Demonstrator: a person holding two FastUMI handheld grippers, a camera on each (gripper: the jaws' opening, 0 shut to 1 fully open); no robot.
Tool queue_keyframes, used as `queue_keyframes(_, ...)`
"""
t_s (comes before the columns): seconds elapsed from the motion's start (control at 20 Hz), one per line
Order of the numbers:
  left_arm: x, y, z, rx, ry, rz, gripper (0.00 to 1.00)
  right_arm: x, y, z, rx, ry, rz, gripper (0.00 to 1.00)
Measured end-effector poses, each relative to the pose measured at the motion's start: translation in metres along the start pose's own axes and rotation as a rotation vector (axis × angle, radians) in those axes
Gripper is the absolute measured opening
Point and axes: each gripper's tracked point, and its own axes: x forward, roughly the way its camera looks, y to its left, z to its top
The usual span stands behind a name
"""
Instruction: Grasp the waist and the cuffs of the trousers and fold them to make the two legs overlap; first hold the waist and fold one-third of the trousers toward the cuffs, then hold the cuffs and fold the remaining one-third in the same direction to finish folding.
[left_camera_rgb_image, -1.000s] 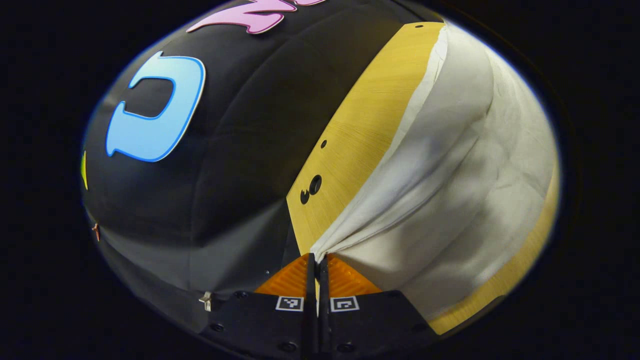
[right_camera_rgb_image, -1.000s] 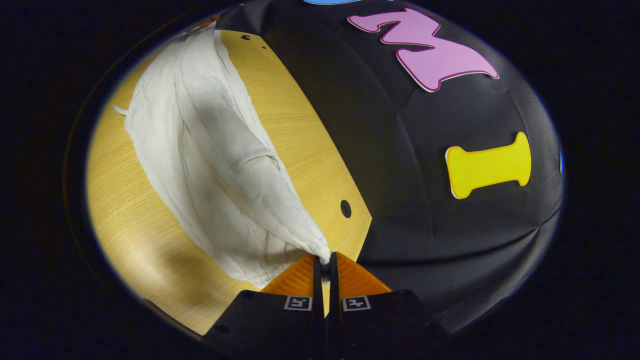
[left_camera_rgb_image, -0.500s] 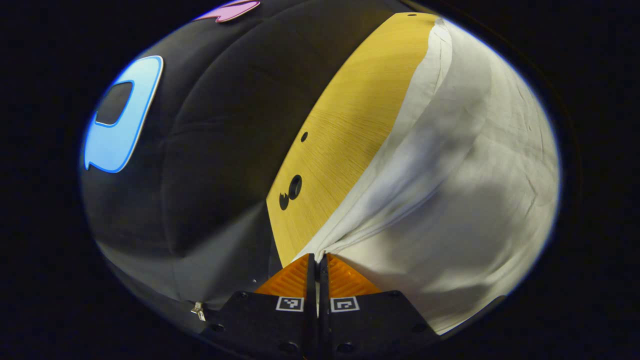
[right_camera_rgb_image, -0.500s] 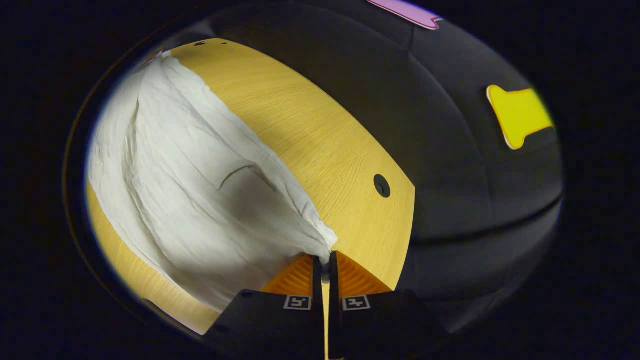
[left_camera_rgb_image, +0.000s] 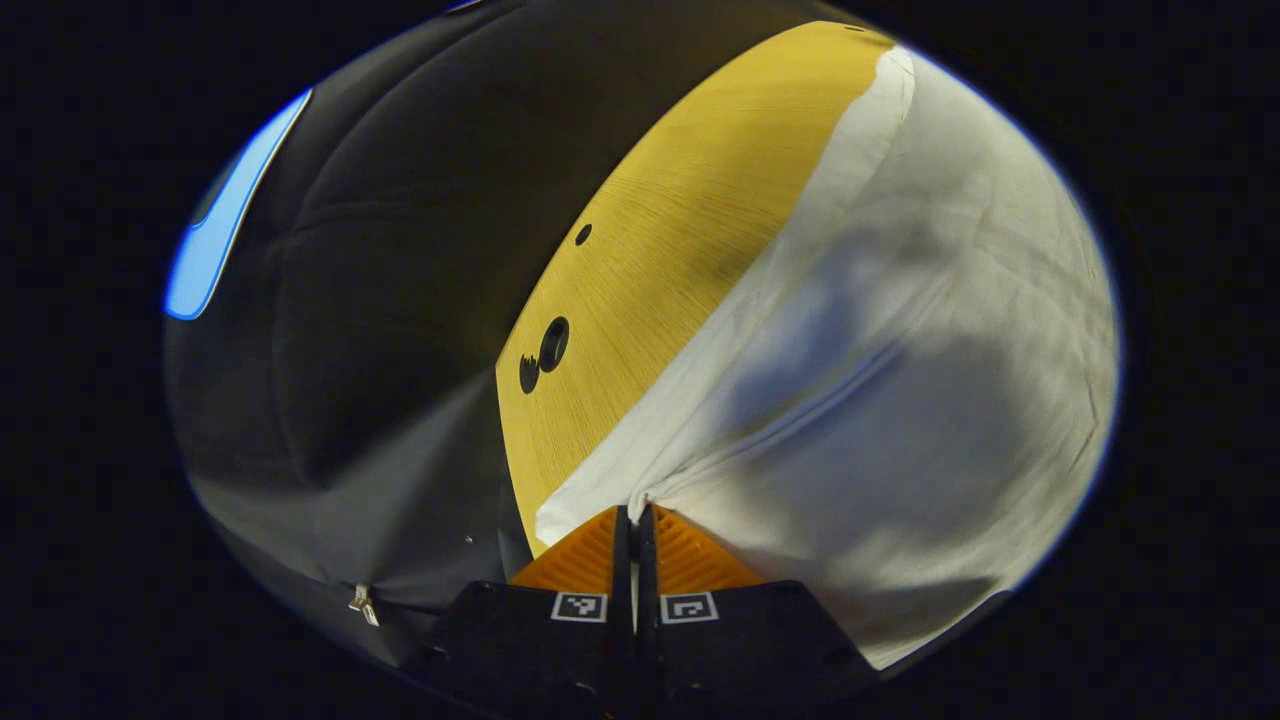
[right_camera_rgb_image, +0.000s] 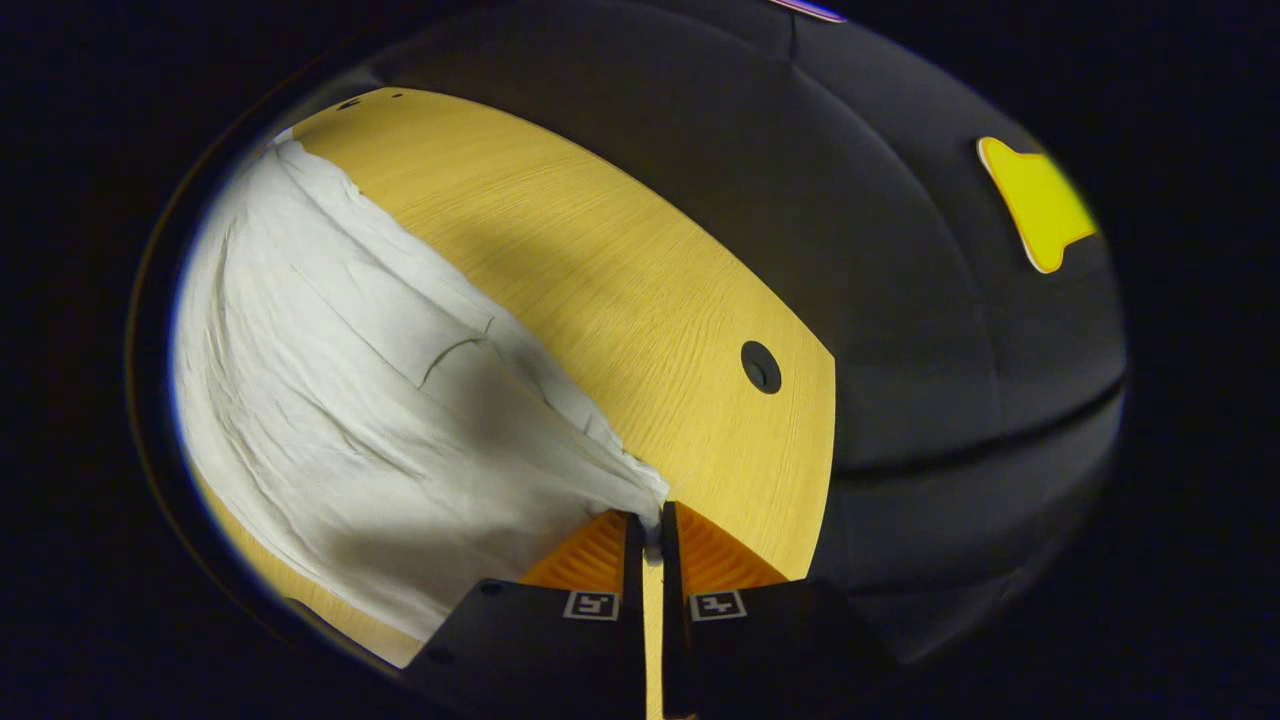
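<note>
A: Where are the trousers (left_camera_rgb_image: 900, 330) right now?

B: They lie spread on the wooden table (left_camera_rgb_image: 660, 260), pale and wrinkled. In the left gripper view the cloth fans out ahead and to the right of the left gripper (left_camera_rgb_image: 634, 512), with one edge gathered into a point that runs straight into the fingertips.

A: So the left gripper is clamped on them?

B: Yes. Its two fingers are pressed together with a pinch of the trousers' edge caught between them, and folds radiate from that pinch.

A: And the other side?

B: In the right gripper view the trousers (right_camera_rgb_image: 330, 400) stretch ahead and to the left of the right gripper (right_camera_rgb_image: 650, 518). A corner of the cloth narrows into the tips, and those fingers are closed on it as well, with only a thin slit between them. A curved seam shows on the fabric a little way ahead of the tips.

A: What lies beyond the cloth?

B: Bare table ahead and to the right of the right gripper, with a round hole (right_camera_rgb_image: 760, 366) in the wood. Left of the left gripper's tips there are holes (left_camera_rgb_image: 545, 352) near the table's edge, and past that edge hangs the booth's black wall (left_camera_rgb_image: 400, 250).
</note>
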Motion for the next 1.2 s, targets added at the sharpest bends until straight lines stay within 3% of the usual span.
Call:
queue_keyframes(0.1,0.000,0.000,-0.002,0.021,0.015,0.008,0.06,-0.001,-0.008,0.000,0.019,0.005,-0.017,0.17)
queue_keyframes(0.15,-0.001,0.003,-0.002,0.021,0.014,0.022,0.06,-0.003,-0.013,0.000,0.047,0.003,-0.032,0.26)
queue_keyframes(0.2,-0.001,0.009,-0.001,0.016,0.006,0.046,0.06,-0.007,-0.015,0.000,0.082,-0.001,-0.032,0.29)
queue_keyframes(0.25,-0.003,0.018,-0.001,0.012,0.002,0.090,0.16,-0.010,-0.016,0.000,0.133,-0.010,-0.023,0.36)
queue_keyframes(0.4,-0.013,0.029,-0.004,-0.031,-0.014,0.120,0.74,-0.026,-0.023,0.006,0.343,-0.055,-0.019,0.51)
queue_keyframes(0.45,-0.017,0.030,-0.004,-0.056,-0.020,0.126,0.80,-0.032,-0.027,0.007,0.428,-0.075,-0.015,0.59)
queue_keyframes(0.5,-0.022,0.034,-0.005,-0.083,-0.025,0.139,0.87,-0.041,-0.029,0.009,0.515,-0.100,-0.015,0.60)
queue_keyframes(0.55,-0.031,0.038,-0.008,-0.125,-0.033,0.149,0.91,-0.053,-0.030,0.013,0.632,-0.136,-0.008,0.74)
queue_keyframes(0.8,-0.076,0.032,-0.017,-0.320,-0.051,0.105,0.95,-0.089,-0.004,-0.005,1.135,-0.099,0.096,0.78)
queue_keyframes(0.95,-0.115,0.022,-0.020,-0.501,-0.076,0.064,0.95,-0.095,0.014,-0.054,1.454,-0.003,0.041,0.79)
queue_keyframes(1.05,-0.132,0.021,-0.025,-0.575,-0.084,0.059,0.95,-0.096,0.025,-0.075,1.529,0.027,0.020,0.79)
queue_keyframes(1.2,-0.150,0.016,-0.039,-0.671,-0.071,0.038,0.95,-0.080,0.044,-0.078,1.635,0.020,0.048,0.79)
